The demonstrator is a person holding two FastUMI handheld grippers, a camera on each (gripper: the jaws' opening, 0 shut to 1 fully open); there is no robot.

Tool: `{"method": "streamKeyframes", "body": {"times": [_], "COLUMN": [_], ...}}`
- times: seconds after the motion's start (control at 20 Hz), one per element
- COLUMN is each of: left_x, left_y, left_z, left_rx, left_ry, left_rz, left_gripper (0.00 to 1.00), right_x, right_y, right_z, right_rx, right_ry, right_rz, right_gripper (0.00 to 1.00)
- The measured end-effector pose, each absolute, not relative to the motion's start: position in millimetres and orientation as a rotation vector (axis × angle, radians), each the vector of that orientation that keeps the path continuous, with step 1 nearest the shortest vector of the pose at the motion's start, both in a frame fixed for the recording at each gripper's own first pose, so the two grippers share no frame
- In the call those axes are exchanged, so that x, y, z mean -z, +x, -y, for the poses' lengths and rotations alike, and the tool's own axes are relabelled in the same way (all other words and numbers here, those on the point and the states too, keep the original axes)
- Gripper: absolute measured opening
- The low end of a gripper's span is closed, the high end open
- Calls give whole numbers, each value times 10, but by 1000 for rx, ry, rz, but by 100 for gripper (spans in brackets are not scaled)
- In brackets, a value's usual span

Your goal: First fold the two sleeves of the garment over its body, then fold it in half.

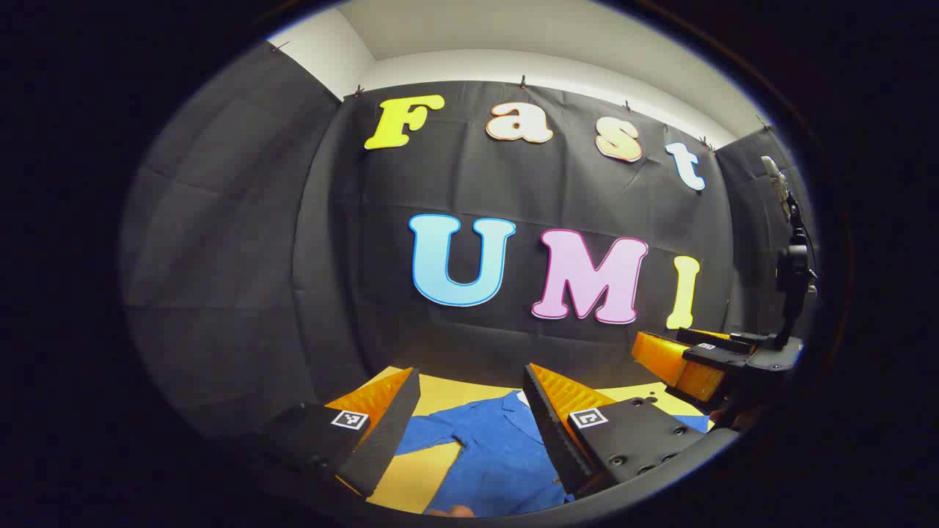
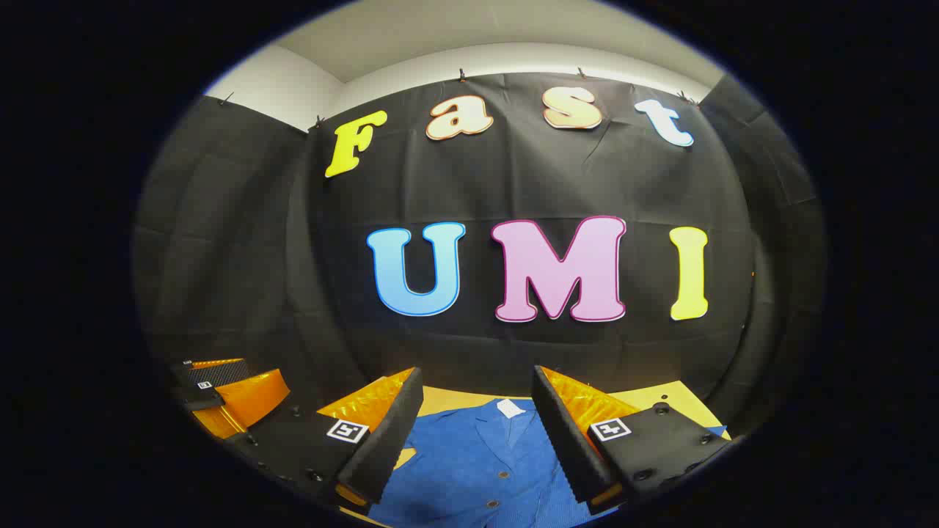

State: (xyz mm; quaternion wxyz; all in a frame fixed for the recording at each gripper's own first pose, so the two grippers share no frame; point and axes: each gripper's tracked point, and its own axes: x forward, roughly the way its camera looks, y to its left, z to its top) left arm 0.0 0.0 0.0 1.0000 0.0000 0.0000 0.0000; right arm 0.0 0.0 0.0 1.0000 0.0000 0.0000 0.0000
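In the left gripper view, the left claw [image 1: 469,422] stands wide apart at the bottom centre of the frame, holding nothing. Between its fingers [image 1: 381,433] lies the blue button-up shirt [image 1: 491,455], spread flat on the yellow desk [image 1: 440,392]. One sleeve [image 1: 433,433] reaches toward the lower left, with bare desk below it, and a white neck label [image 1: 522,397] peeks out beside the right-hand finger. At the right edge of this frame the right claw [image 1: 689,359] shows farther off, above the desk's far right corner; its spread cannot be told from here. A dark camera stand [image 1: 792,286] rises behind it at the far right.

In the right gripper view, the right claw [image 2: 477,425] is likewise wide and holds nothing, bottom centre. The shirt [image 2: 477,469] lies beneath it on the desk [image 2: 455,400], collar toward the booth wall, its white label [image 2: 511,408] at the neck and dark buttons [image 2: 502,475] running down the front. At the lower left of that frame the left claw [image 2: 227,396] appears to the side.
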Motion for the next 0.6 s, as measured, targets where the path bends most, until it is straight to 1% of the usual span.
{"method": "streamKeyframes", "body": {"times": [0.35,0.6], "left_x": [-39,-44], "left_y": [75,88], "left_z": [162,144], "left_rx": [74,114], "left_ry": [32,47], "left_rz": [13,23], "left_gripper": [82,82], "right_x": [-121,-177], "right_y": [-132,-267], "right_z": [206,320], "right_rx": [87,161], "right_ry": [-49,-50], "right_rz": [41,54], "right_gripper": [94,94]}}
